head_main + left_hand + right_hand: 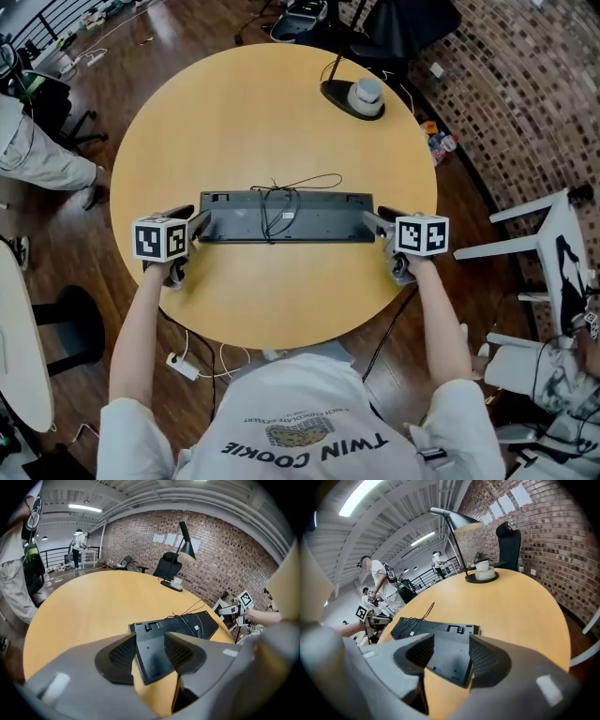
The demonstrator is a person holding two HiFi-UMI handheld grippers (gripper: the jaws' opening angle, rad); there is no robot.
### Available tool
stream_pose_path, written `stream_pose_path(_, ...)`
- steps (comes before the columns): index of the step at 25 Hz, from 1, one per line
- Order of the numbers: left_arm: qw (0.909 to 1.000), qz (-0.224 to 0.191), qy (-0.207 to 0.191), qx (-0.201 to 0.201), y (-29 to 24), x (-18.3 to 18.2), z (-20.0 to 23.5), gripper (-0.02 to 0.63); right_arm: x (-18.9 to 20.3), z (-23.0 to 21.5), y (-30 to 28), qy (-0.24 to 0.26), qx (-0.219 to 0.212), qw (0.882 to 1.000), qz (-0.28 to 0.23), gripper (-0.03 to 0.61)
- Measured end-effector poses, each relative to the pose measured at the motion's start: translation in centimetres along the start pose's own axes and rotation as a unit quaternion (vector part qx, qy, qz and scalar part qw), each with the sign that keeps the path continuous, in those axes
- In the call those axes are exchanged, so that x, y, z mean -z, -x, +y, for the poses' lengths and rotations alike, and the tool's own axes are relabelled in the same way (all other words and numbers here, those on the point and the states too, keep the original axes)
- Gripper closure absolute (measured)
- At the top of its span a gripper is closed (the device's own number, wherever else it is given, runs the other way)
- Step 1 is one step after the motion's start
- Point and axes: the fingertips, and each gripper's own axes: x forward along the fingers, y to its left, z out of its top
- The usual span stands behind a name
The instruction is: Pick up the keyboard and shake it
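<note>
In the head view your keyboard (281, 217) lies (bottom up) on the desk (281, 103), left hand-held gripper (199, 226) and right hand-held gripper (375, 223) at its ends; left gripper view, then right gripper view, shows jaws apart around an end.

Left arm (139, 328) and right arm (442, 319) reach up from the frame's bottom. Left gripper (198, 226) sits centre left, right gripper (376, 223) centre right, tips facing inward. Both jaws apart, pads not squeezing far as I can tell.
</note>
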Motion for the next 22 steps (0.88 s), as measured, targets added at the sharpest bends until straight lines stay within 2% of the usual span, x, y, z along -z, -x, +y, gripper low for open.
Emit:
stream_pose_path(3,0.9988,0.005,0.038,0.031,-1.5,-0.1,1.6,0.394,-0.4,-0.9,-1.7,-0.011,-0.037,0.999,0.018,0.331)
stream_pose_path(7,0.9904,0.026,0.081,0.109,-2.7,0.8,1.9,0.373,-0.1,-3.0,-2.9,-0.027,-0.058,0.997,0.042,0.328)
stream_pose_path(10,0.9838,0.029,0.1,0.146,-3.1,1.0,2.7,0.366,-0.1,-3.4,-3.6,-0.039,-0.093,0.993,0.055,0.328)
stream_pose_path(13,0.9771,0.037,0.104,0.182,-4.0,1.1,2.4,0.321,-0.9,-4.0,-3.5,-0.062,-0.125,0.989,0.047,0.328)
stream_pose_path(17,0.9755,0.056,0.094,0.191,-4.2,0.9,2.4,0.321,-1.3,-4.2,-4.1,-0.093,-0.16,0.981,0.052,0.328)
stream_pose_path(19,0.9764,0.06,0.09,0.187,-4.5,0.6,2.7,0.313,-1.2,-4.1,-4.4,-0.089,-0.171,0.979,0.065,0.324)
stream_pose_path(22,0.9732,0.061,0.102,0.197,-5.1,0.2,2.5,0.302,-1.5,-3.8,-4.6,-0.075,-0.193,0.975,0.077,0.319)
